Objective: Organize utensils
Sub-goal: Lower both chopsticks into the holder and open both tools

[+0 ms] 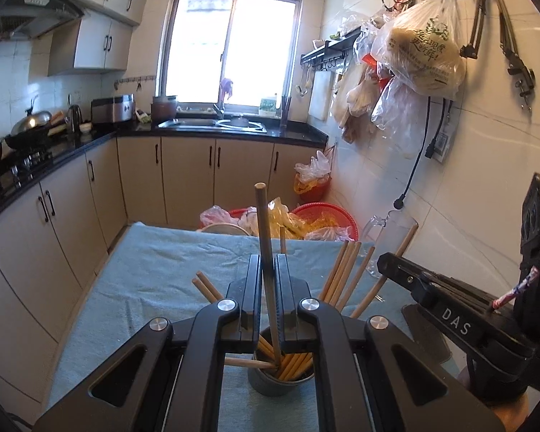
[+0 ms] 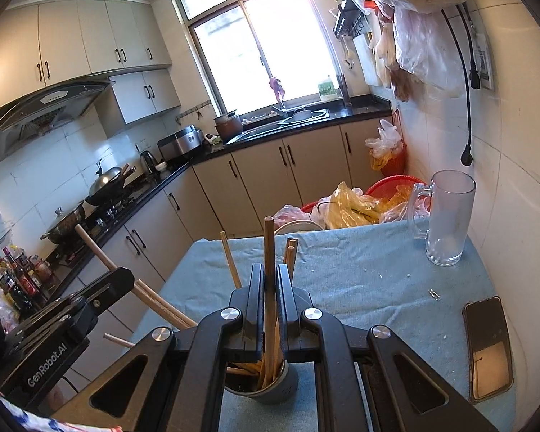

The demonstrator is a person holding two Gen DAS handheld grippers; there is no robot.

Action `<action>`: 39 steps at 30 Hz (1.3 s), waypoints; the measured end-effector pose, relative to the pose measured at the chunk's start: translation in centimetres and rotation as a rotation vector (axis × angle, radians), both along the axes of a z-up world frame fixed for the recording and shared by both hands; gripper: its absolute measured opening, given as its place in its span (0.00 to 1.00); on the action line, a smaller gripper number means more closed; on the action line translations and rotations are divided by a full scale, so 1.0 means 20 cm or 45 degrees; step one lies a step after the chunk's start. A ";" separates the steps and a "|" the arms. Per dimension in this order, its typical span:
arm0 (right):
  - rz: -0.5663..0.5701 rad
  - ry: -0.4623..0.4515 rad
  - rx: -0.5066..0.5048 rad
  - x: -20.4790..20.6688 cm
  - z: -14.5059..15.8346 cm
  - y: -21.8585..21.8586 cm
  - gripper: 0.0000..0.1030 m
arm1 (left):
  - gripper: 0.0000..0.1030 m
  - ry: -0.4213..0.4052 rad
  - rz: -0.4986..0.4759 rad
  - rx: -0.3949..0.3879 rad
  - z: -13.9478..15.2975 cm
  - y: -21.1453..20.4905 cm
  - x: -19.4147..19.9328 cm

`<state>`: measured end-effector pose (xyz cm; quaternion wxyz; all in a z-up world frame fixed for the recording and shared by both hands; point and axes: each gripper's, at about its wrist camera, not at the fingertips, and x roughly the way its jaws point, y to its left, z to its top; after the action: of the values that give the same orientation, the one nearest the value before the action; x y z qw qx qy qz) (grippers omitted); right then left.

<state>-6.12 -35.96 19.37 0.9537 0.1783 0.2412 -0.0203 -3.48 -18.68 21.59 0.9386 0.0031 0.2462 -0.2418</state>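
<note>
A grey metal cup [image 1: 270, 383] stands on the blue-green cloth and holds several wooden chopsticks [image 1: 342, 273] that fan outward. My left gripper [image 1: 269, 262] is shut on one upright chopstick [image 1: 262, 223] whose lower end sits in the cup. My right gripper [image 2: 270, 273] is shut on another upright chopstick [image 2: 269, 244] that stands in the same cup [image 2: 270, 385]. The right gripper also shows at the right in the left wrist view [image 1: 450, 309]. The left gripper also shows at the left in the right wrist view [image 2: 72, 320].
A glass mug [image 2: 446, 216] stands at the table's far right corner by the tiled wall. A phone [image 2: 489, 349] lies near the right edge. Red baskets with plastic bags [image 2: 360, 205] sit beyond the table's far edge. Kitchen counters run along the left and back.
</note>
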 end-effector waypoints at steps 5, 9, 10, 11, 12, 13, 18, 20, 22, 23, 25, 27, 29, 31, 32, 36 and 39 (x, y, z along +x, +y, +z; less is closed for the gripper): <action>-0.002 -0.008 -0.007 -0.02 0.00 0.01 0.07 | 0.06 -0.078 -0.007 0.051 0.01 -0.03 -0.07; -0.006 -0.005 -0.002 -0.02 0.00 0.00 0.07 | 0.06 -0.130 -0.012 0.082 0.01 -0.05 -0.12; -0.007 -0.004 0.001 -0.03 0.00 0.01 0.07 | 0.06 -0.143 -0.012 0.091 0.01 -0.06 -0.13; -0.008 -0.004 0.003 -0.03 0.00 0.01 0.07 | 0.06 -0.151 -0.013 0.096 0.01 -0.06 -0.14; -0.009 -0.005 0.005 -0.03 0.00 0.00 0.07 | 0.06 -0.159 -0.014 0.101 0.01 -0.07 -0.15; -0.010 -0.005 0.006 -0.03 0.00 0.00 0.07 | 0.06 -0.164 -0.016 0.106 0.01 -0.07 -0.15; -0.014 -0.006 0.003 -0.05 0.01 0.01 0.07 | 0.06 -0.165 -0.018 0.112 0.01 -0.08 -0.15; -0.013 -0.008 0.003 -0.05 0.01 0.01 0.07 | 0.06 -0.160 -0.016 0.113 0.01 -0.08 -0.15; -0.012 -0.007 0.005 -0.05 0.01 0.01 0.07 | 0.06 -0.150 -0.006 0.115 0.00 -0.08 -0.14; -0.009 -0.004 0.009 -0.04 0.00 0.00 0.07 | 0.06 -0.142 -0.004 0.113 -0.01 -0.08 -0.13; -0.003 0.007 0.011 -0.04 -0.01 0.01 0.07 | 0.06 -0.120 -0.002 0.110 -0.03 -0.07 -0.11; 0.004 0.022 0.008 -0.02 -0.04 0.02 0.07 | 0.06 -0.085 0.001 0.100 -0.04 -0.07 -0.09; 0.013 0.043 0.015 0.00 -0.07 0.02 0.07 | 0.06 -0.061 0.005 0.083 -0.05 -0.05 -0.07; 0.020 0.061 0.023 0.01 -0.10 0.02 0.07 | 0.06 -0.051 0.012 0.058 -0.04 -0.02 -0.07; 0.023 0.067 0.025 0.02 -0.11 0.03 0.07 | 0.06 -0.055 0.014 0.049 -0.03 -0.01 -0.08; 0.024 0.086 0.044 0.04 -0.15 0.02 0.07 | 0.07 -0.076 0.010 0.016 0.01 0.04 -0.12; 0.023 0.091 0.048 0.04 -0.15 0.03 0.17 | 0.18 -0.072 0.016 -0.013 0.04 0.08 -0.15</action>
<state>-5.27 -35.34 16.31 0.9412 0.1931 0.2770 -0.0137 -6.46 -17.04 22.31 0.9467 0.0038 0.2183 -0.2370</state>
